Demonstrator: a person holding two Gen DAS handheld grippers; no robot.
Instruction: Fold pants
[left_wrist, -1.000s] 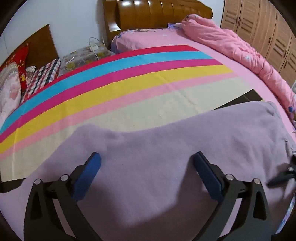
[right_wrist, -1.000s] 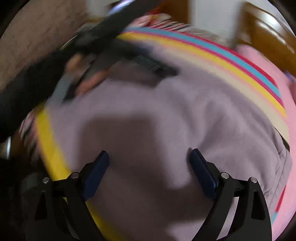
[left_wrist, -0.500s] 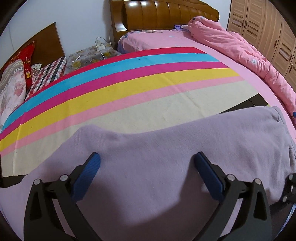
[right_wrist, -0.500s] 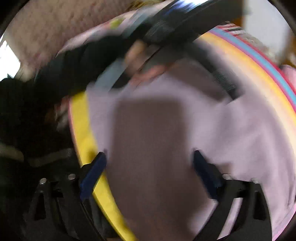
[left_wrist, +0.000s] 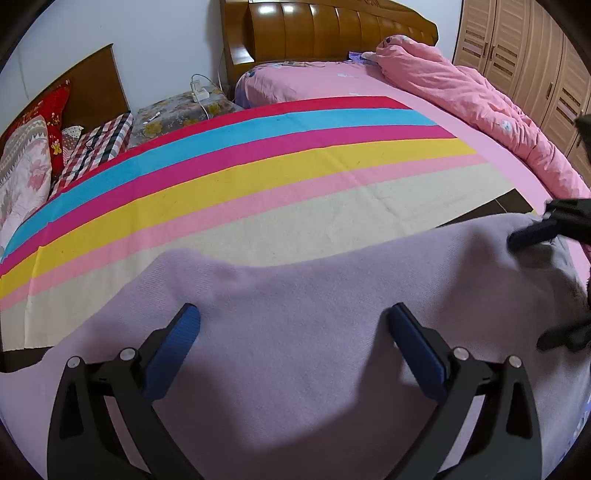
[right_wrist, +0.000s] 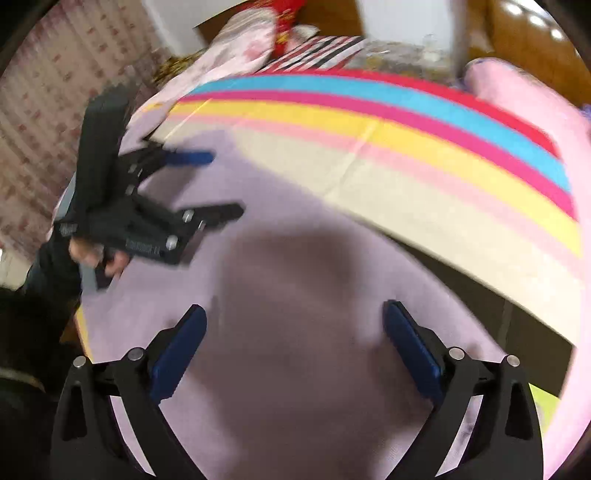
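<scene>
Lilac pants lie spread across a rainbow-striped blanket on the bed. Both the left gripper and right gripper hover above them, fingers wide apart, holding nothing. A pink quilt lies heaped alongside.

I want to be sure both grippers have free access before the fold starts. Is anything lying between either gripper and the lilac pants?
Nothing visible does. The left gripper and the right gripper each hang with jaws open directly over the bare lilac pants, which lie on the striped sheet; no other item rests on the fabric.
</scene>
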